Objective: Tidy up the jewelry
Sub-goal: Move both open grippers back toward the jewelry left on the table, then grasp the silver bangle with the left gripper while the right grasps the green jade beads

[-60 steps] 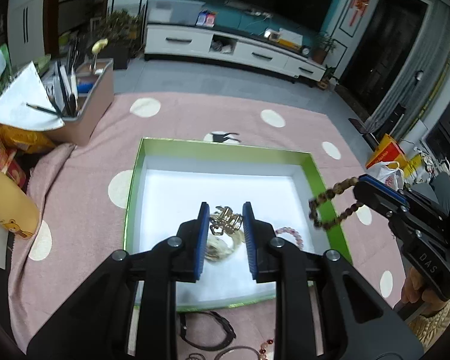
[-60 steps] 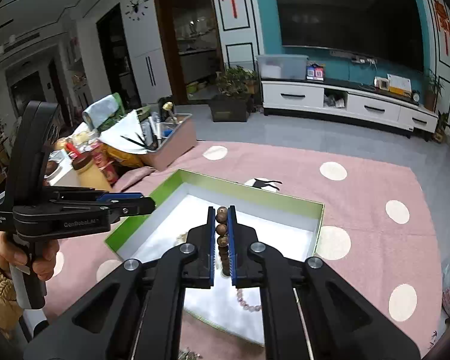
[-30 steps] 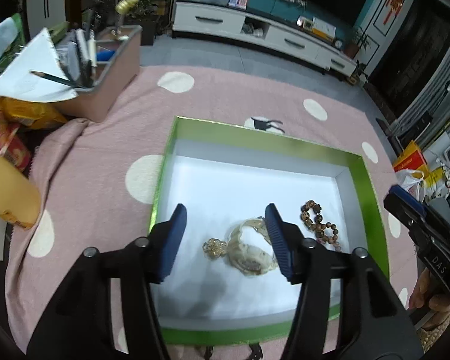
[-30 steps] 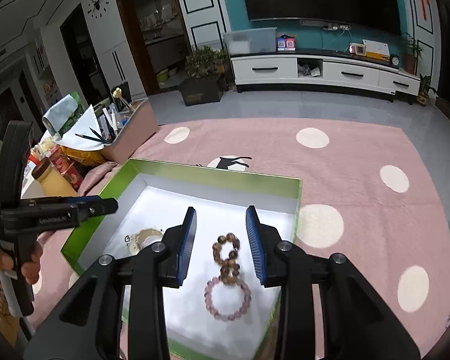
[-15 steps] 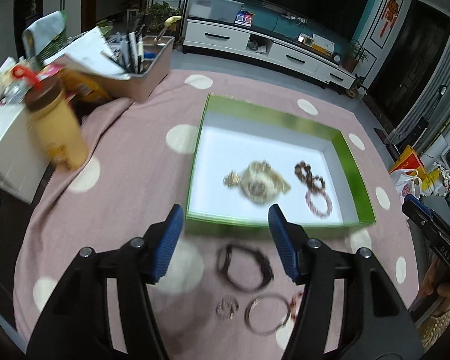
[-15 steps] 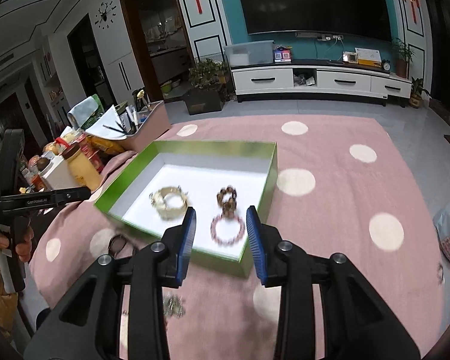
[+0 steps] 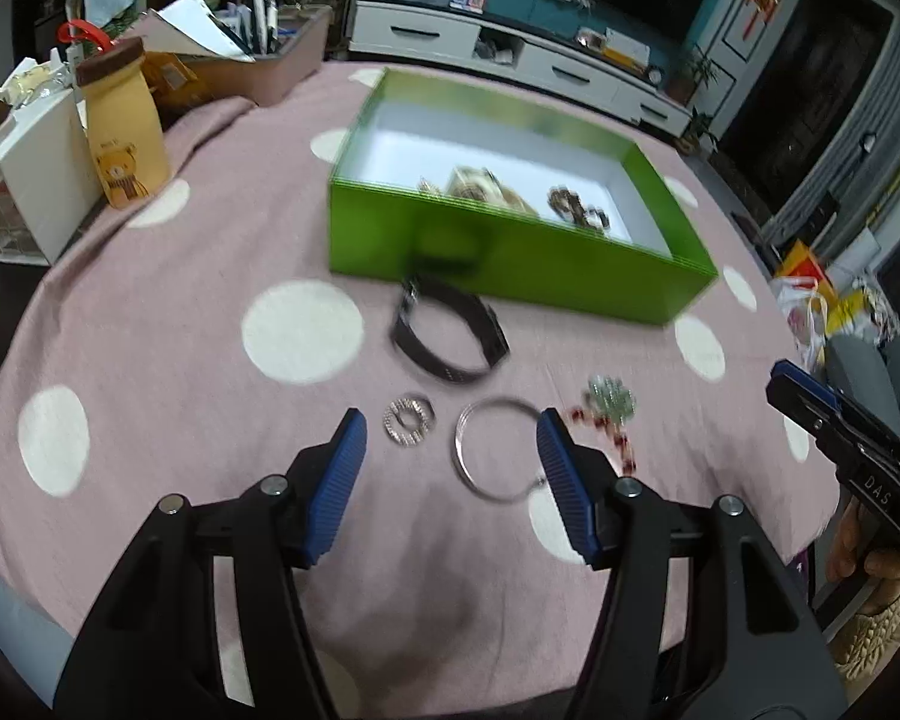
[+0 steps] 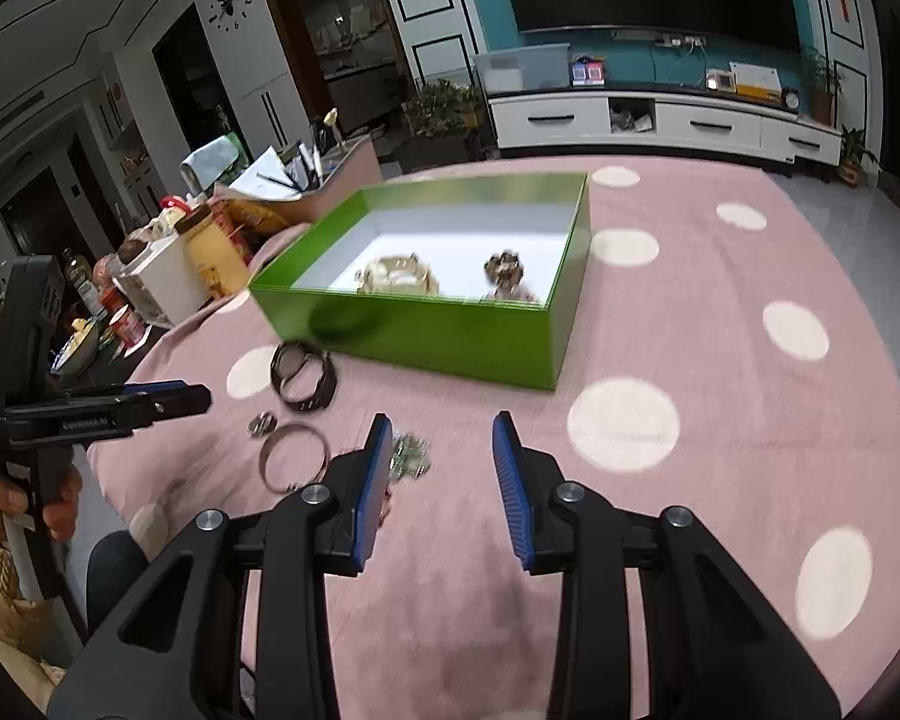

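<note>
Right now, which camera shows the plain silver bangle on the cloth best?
The left wrist view: the silver bangle lies whole between that tool's fingers. The right wrist view shows it smaller, off to the left, blurred.

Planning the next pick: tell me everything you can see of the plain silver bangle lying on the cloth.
The silver bangle is a thin, plain ring that looks like shiny metal, lying flat on the pink dotted cloth, outside the green box. It sits between the open left gripper fingers, ungripped. A small sparkly ring lies just to its left, apart, and a red bead strand to its right. Its near edge seems to carry a small clasp or gap, but blur hides the detail.
</note>
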